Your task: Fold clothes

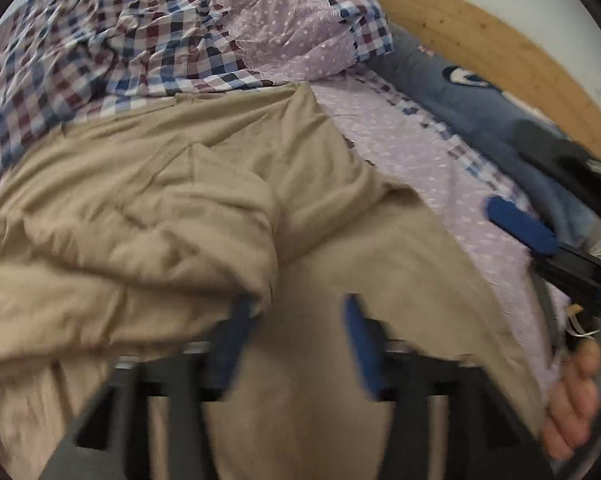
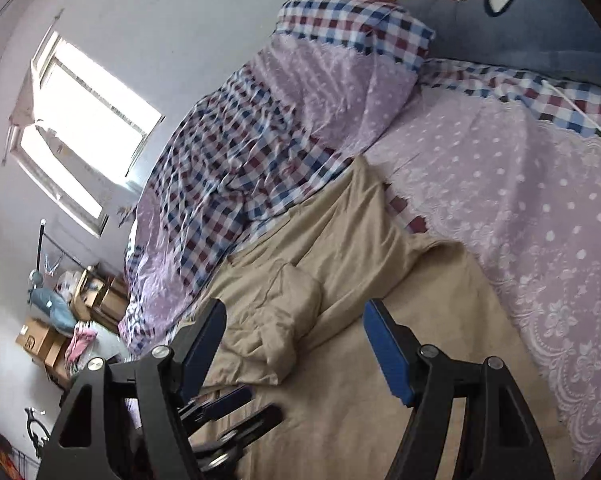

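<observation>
A beige garment (image 1: 172,200) lies crumpled on the bed; it also shows in the right wrist view (image 2: 340,280). My left gripper (image 1: 296,316) is open, its blue pads wide apart just over the cloth, a bunched fold lying against the left pad (image 1: 236,332). My right gripper (image 2: 296,336) is open above the beige cloth and holds nothing. The right gripper also shows in the left wrist view at the right edge (image 1: 520,228). The left gripper's blue fingers show at the bottom of the right wrist view (image 2: 228,400).
The bed has a lilac dotted sheet (image 2: 520,208). A checked duvet (image 1: 100,48) is piled at the far side. A blue pillow (image 2: 520,36) lies by the wooden headboard (image 1: 500,52). Boxes and clutter (image 2: 60,320) stand on the floor under a window (image 2: 88,128).
</observation>
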